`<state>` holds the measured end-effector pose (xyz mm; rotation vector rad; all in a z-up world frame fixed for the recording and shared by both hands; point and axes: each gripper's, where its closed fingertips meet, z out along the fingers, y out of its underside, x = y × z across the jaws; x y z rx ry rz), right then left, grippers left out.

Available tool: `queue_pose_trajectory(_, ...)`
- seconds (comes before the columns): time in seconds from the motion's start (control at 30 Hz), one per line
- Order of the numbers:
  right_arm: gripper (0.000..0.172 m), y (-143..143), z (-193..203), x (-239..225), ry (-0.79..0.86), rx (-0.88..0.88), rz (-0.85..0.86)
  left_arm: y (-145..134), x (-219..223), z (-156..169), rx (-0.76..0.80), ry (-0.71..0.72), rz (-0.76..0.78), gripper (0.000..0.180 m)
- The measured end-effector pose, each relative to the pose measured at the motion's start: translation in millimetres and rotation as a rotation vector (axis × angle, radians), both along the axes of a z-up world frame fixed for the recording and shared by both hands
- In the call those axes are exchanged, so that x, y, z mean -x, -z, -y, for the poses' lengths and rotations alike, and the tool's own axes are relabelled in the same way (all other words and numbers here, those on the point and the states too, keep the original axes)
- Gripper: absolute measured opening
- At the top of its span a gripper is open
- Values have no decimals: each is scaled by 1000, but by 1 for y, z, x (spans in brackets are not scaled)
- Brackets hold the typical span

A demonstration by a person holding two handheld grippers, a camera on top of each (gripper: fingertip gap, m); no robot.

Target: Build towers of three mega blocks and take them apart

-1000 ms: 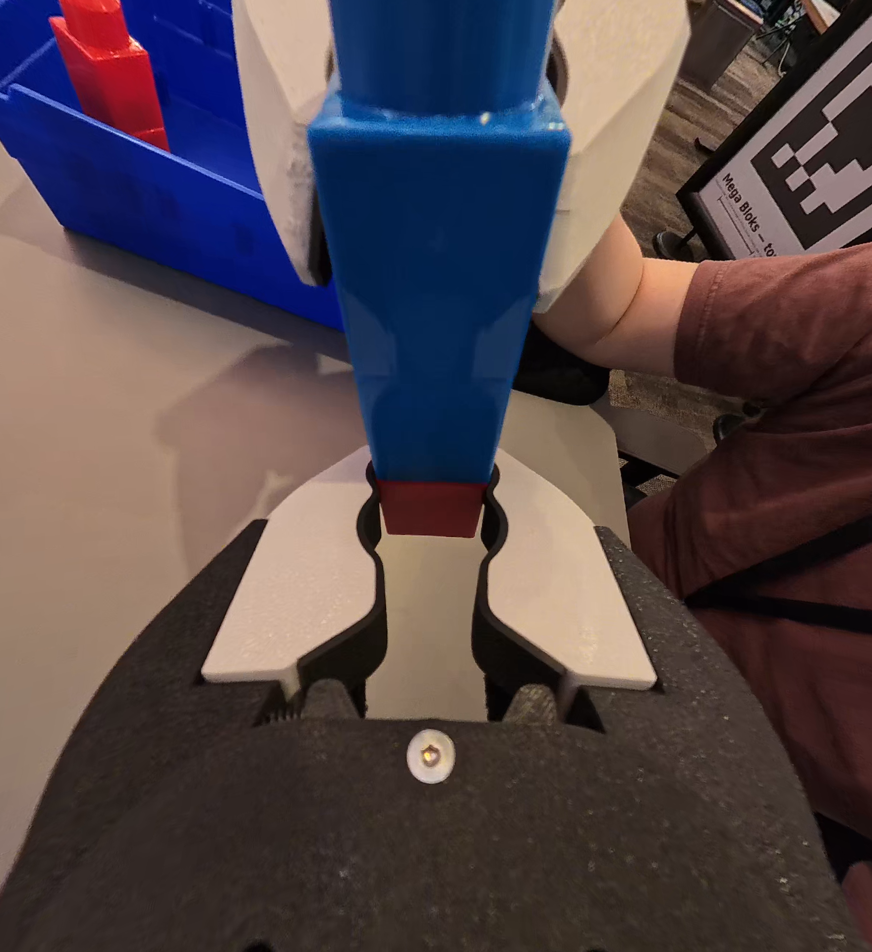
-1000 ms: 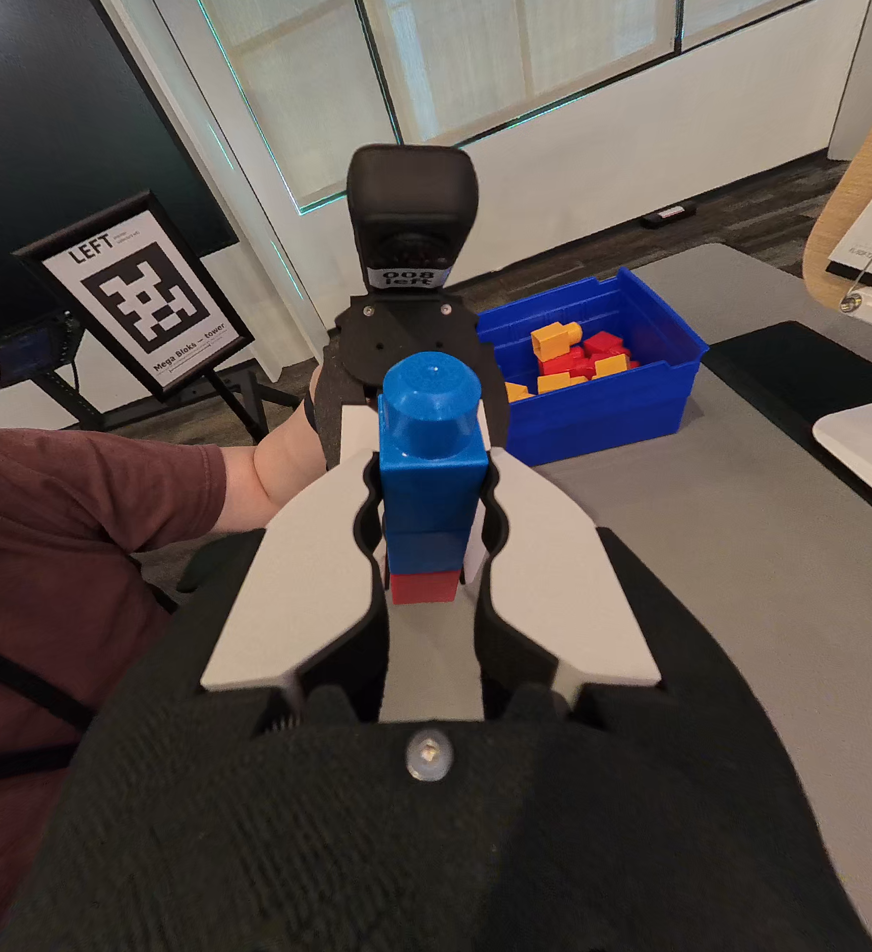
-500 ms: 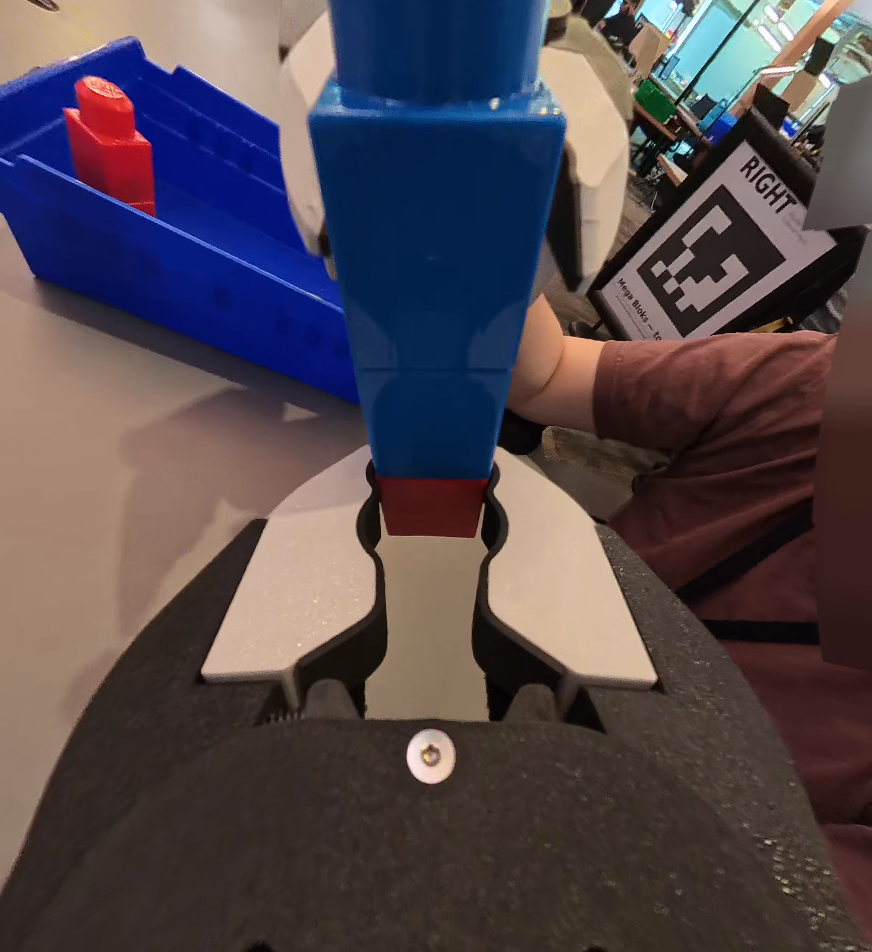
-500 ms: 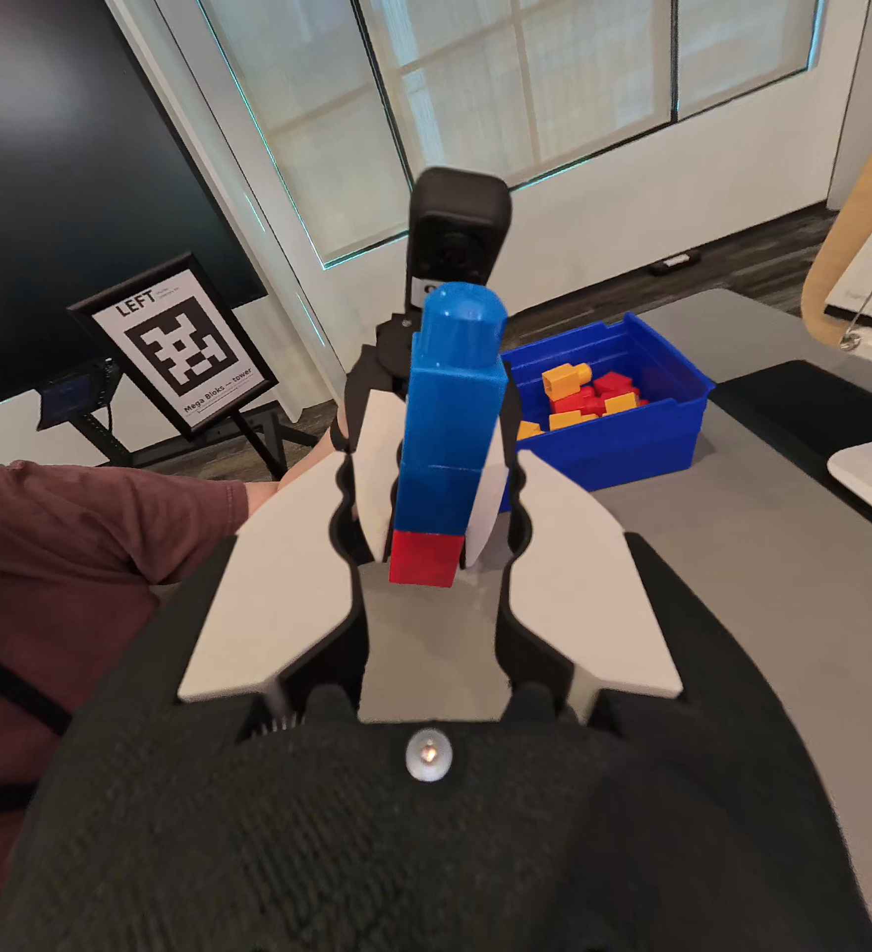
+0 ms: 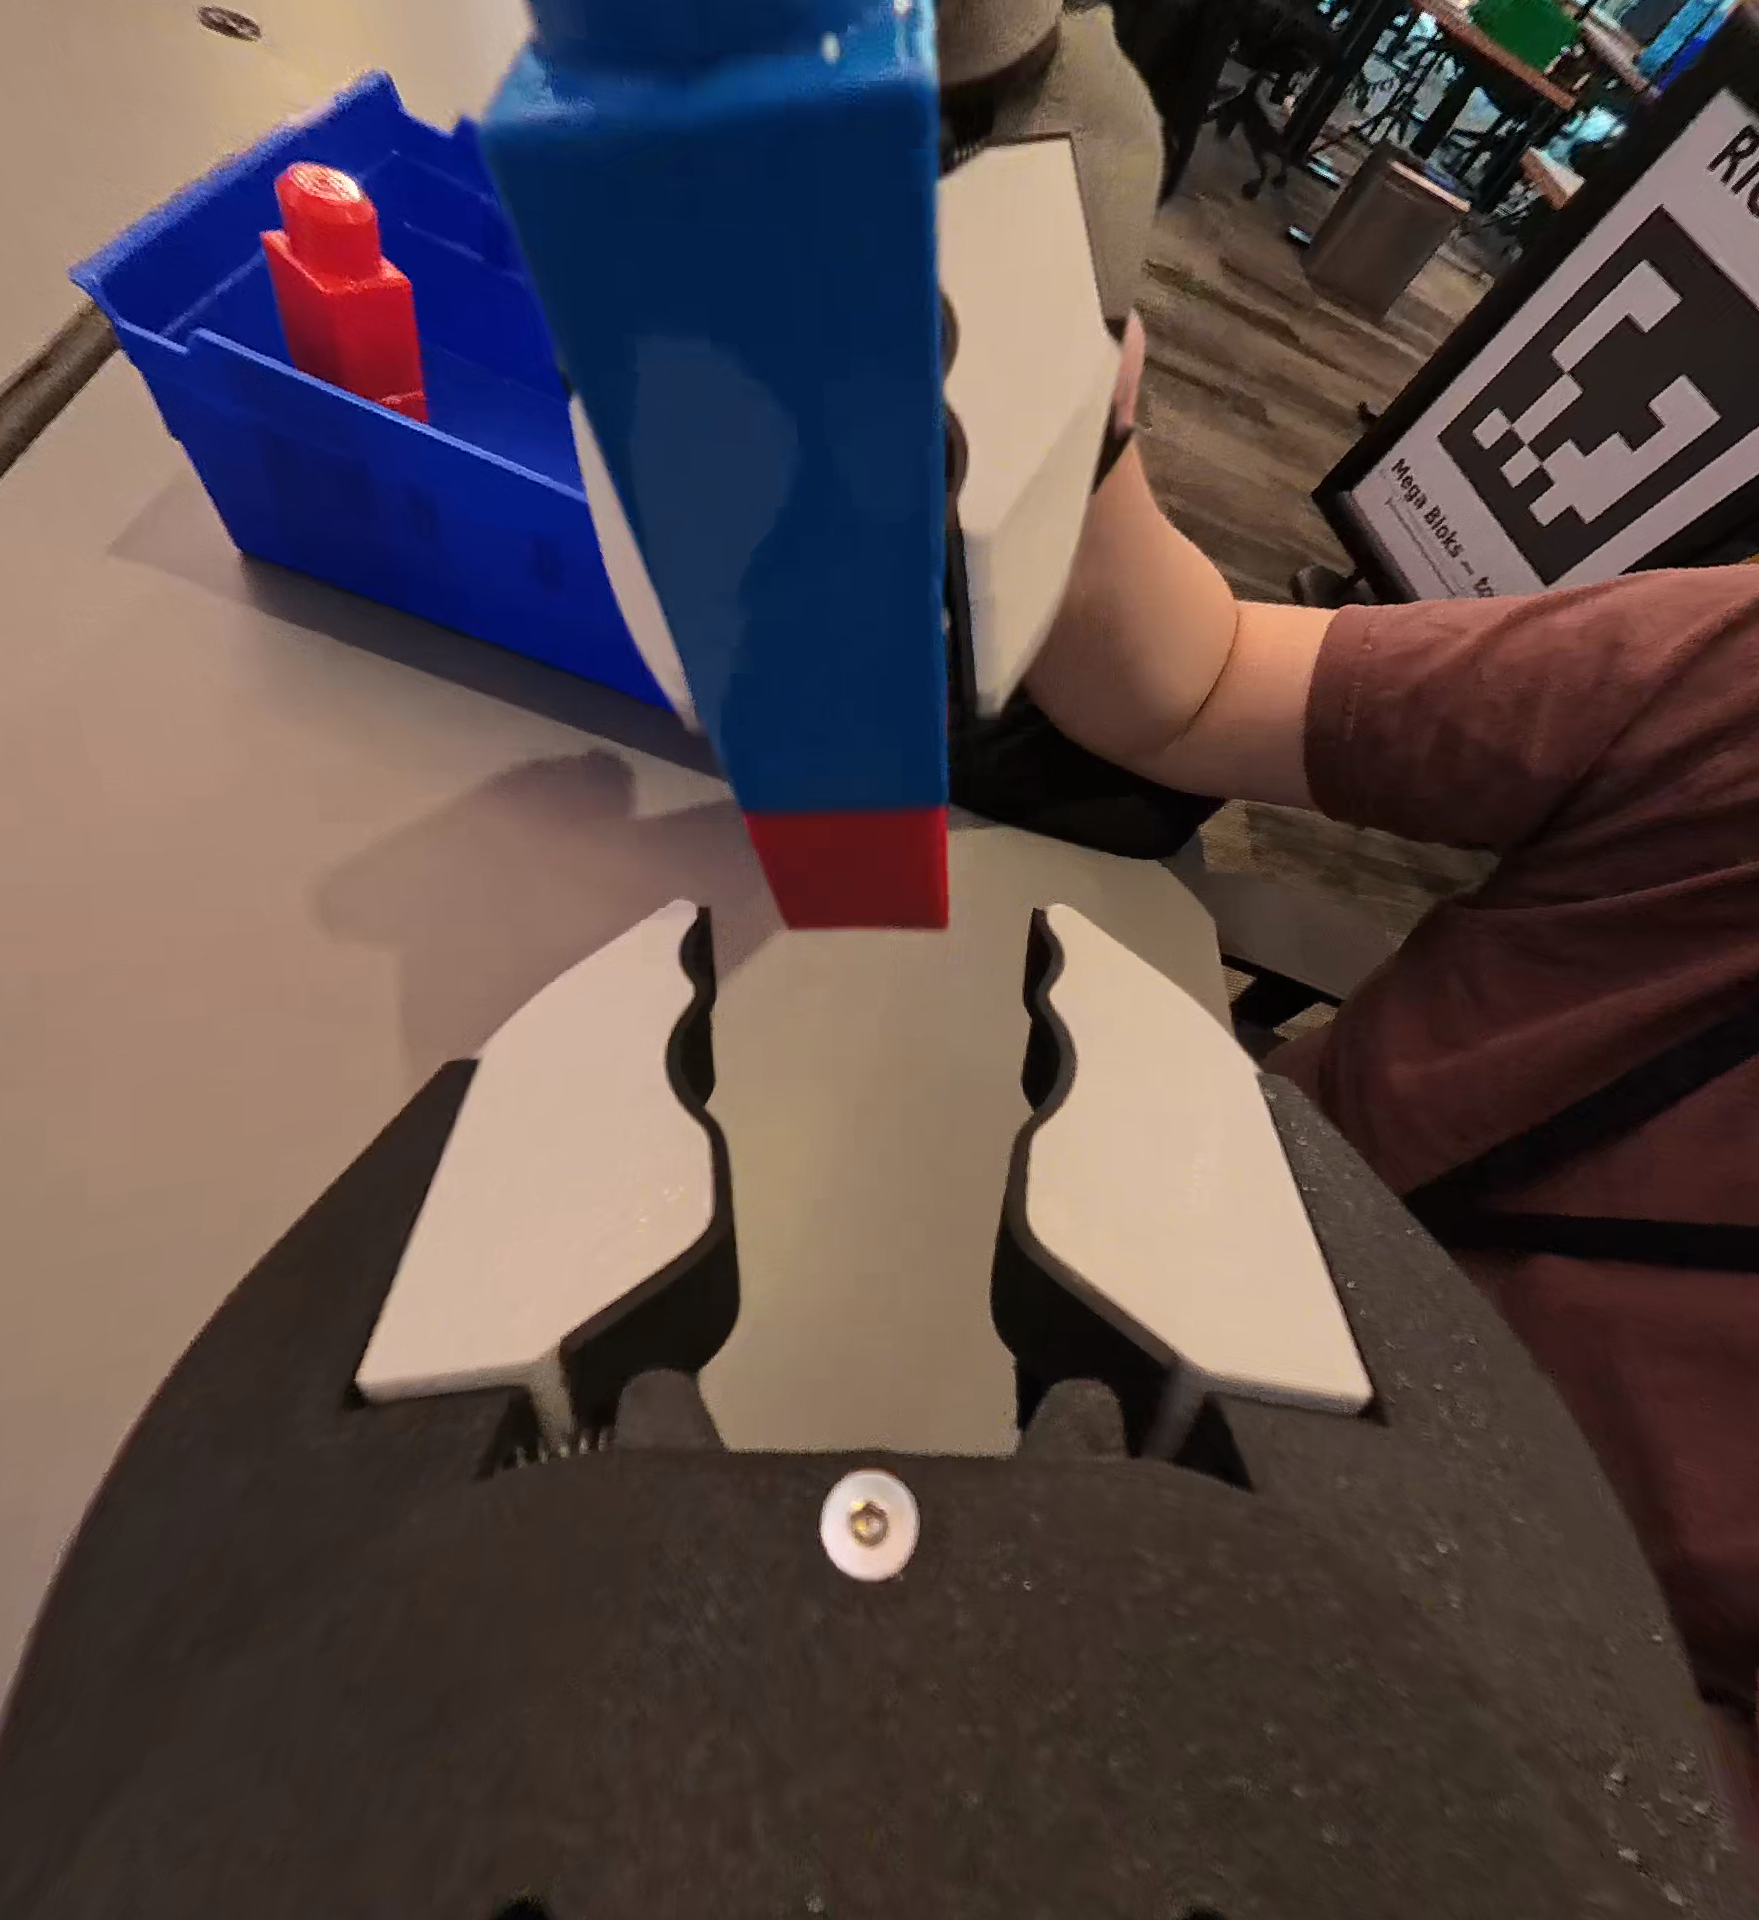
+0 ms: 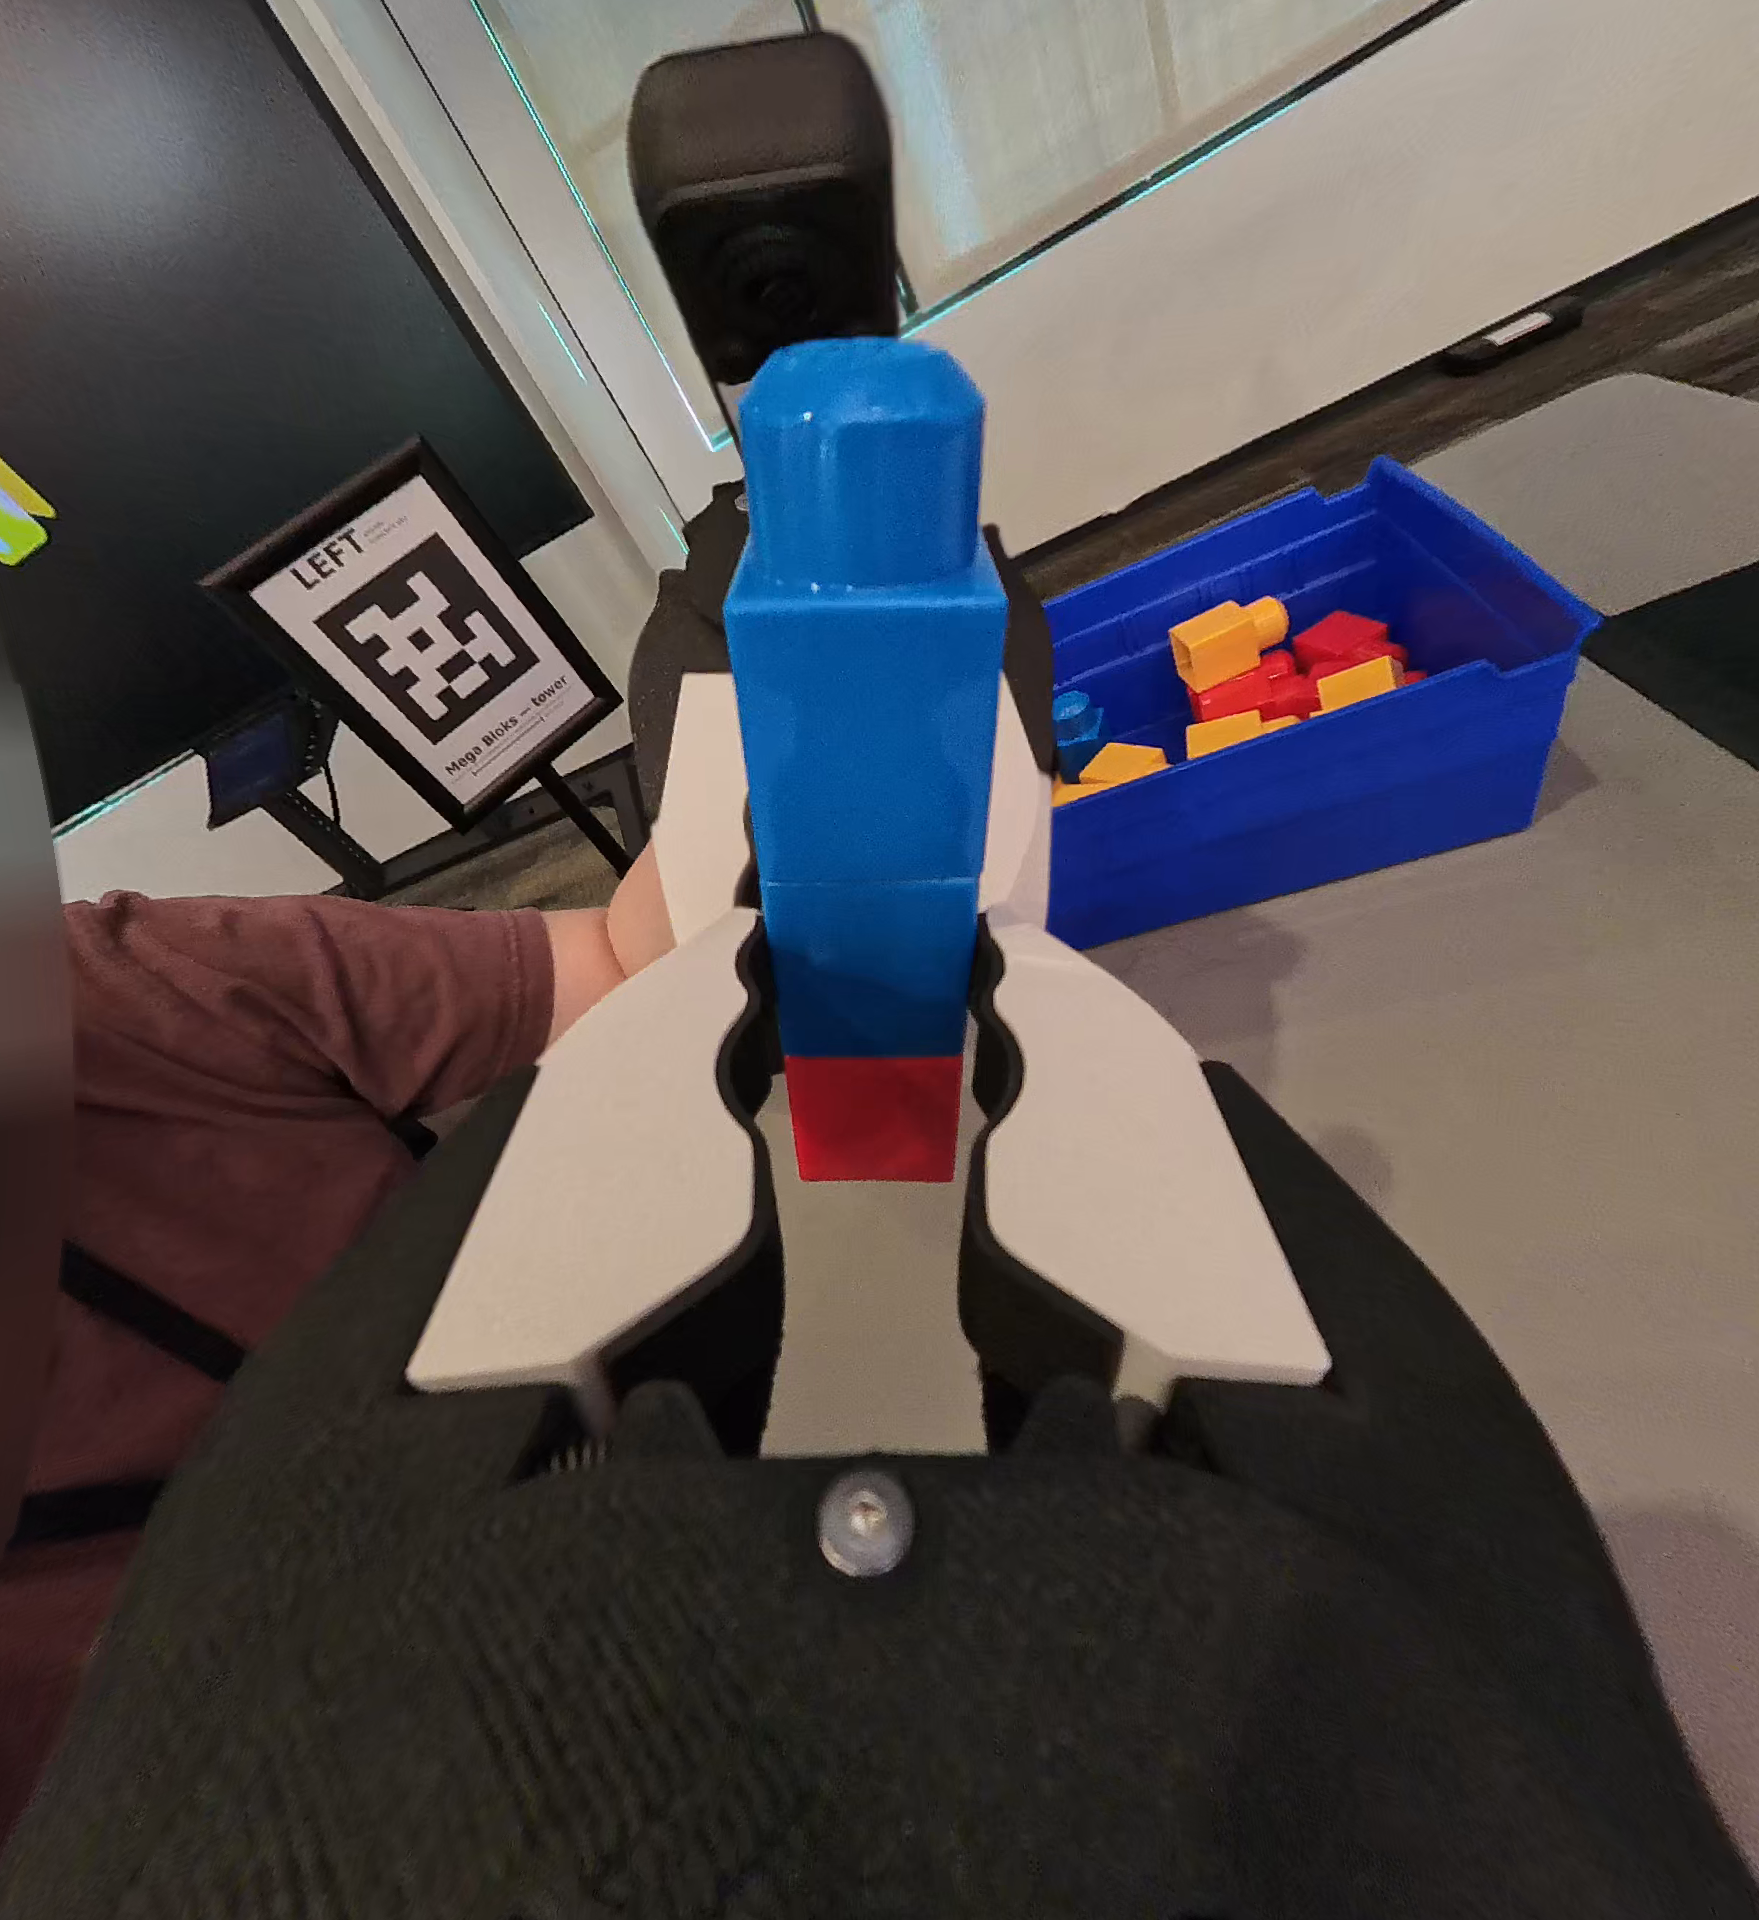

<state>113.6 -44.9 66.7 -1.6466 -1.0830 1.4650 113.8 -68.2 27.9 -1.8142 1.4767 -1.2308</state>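
Observation:
A tower of two blue blocks (image 6: 864, 707) on a red block (image 6: 875, 1117) stands upright between my right gripper's (image 6: 870, 935) fingers. That gripper is shut on the lower blue block (image 6: 864, 966), with both pads pressed on its sides. In the left wrist view the same tower (image 5: 771, 468) leans just beyond my left gripper (image 5: 870, 920), which is open and empty. The red base (image 5: 854, 868) is clear of its fingertips. The left gripper's white fingers (image 6: 703, 800) show behind the tower in the right wrist view.
A blue bin (image 5: 366, 499) on the grey table (image 5: 179, 831) holds a red tower (image 5: 345, 301). Another blue bin (image 6: 1301, 810) holds several loose yellow, red and blue blocks. A person's arm (image 5: 1197, 686) and framed marker signs (image 6: 418, 644) are nearby. The gap from one gripper's tips to the other's is roughly 4 cm.
My left gripper opened, let go of the tower's base and drew back. My right gripper, open half a second ago, shut again on the lower blue block.

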Motion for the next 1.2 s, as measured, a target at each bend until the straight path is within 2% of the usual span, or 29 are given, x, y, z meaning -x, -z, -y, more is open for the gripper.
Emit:
queue_pose_trajectory(0.13,37,-16,-8,-25,41,-28,-25,-26,16,-5,-29,-44,89,60)
queue_pose_trajectory(0.2,37,-32,-19,-56,126,-126,-29,-42,26,-9,-48,-79,153,59)
queue_pose_trajectory(0.27,37,-50,-48,-110,376,-256,-34,-58,36,-11,-59,-104,219,56)
queue_pose_trajectory(0.33,37,-52,-88,-185,753,-362,15,-71,44,-10,-66,-116,270,53)
queue_pose_trajectory(0.4,36,-32,-117,-255,1071,-379,124,-77,49,-9,-85,-125,288,53)
queue_pose_trajectory(0.47,36,1,-132,-295,1231,-286,179,-77,52,-9,-102,-127,278,53)
queue_pose_trajectory(0.57,37,48,-143,-313,1277,-141,197,-74,52,-6,-111,-115,260,52)
queue_pose_trajectory(0.77,37,131,-155,-323,1255,-33,364,-76,48,3,-122,-78,252,52)
queue_pose_trajectory(0.87,37,147,-159,-317,1220,17,320,-75,47,5,-129,-70,242,52)
queue_pose_trajectory(0.97,37,158,-159,-321,1217,-5,382,-76,45,7,-125,-60,245,51)
queue_pose_trajectory(1.1,37,154,-162,-323,1234,-103,418,-73,43,8,-124,-54,233,51)
queue_pose_trajectory(1.2,37,162,-165,-316,1203,-81,419,-71,41,9,-116,-47,222,51)
